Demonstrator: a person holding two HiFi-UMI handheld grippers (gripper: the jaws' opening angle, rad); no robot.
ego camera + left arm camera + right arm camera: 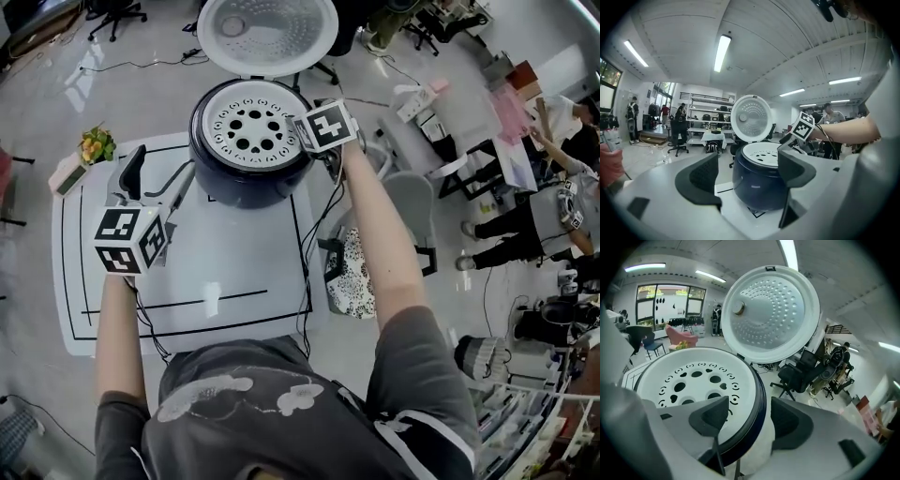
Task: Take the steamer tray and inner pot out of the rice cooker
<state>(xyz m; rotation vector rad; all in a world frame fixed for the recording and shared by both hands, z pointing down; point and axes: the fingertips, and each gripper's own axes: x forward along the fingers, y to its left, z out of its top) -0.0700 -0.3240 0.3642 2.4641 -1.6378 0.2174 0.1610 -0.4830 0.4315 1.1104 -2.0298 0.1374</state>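
Head view shows us the dark blue rice cooker (pixel 246 183) standing at the far end of the white surface (pixel 234 272), inside the black lines marked on it. Its lid (pixel 267 33) is swung open on the far side, and the white steamer tray (pixel 251 127), pierced with round holes, sits level in the cooker's mouth. We cannot see the inner pot, which the tray covers.

We hold the right hand-held gripper (pixel 323 142) at the cooker's right rim. In the right gripper view its jaws (pixel 752 416) stand wide apart and straddle that rim: one jaw lies over the edge of the steamer tray (pixel 693 380), the other hangs outside the rice cooker (pixel 757 413) wall. Neither jaw is pressed on anything that we can make out.

We hold the left hand-held gripper (pixel 157 183) over the near left part of the surface, well apart from the cooker. In the left gripper view its jaws (pixel 750 171) are wide with nothing between them, and they point at the rice cooker (pixel 757 185), with the tray (pixel 761 152) and the lid (pixel 751 117) above it.

A small bunch of flowers (pixel 96 145) lies at the surface's far left corner
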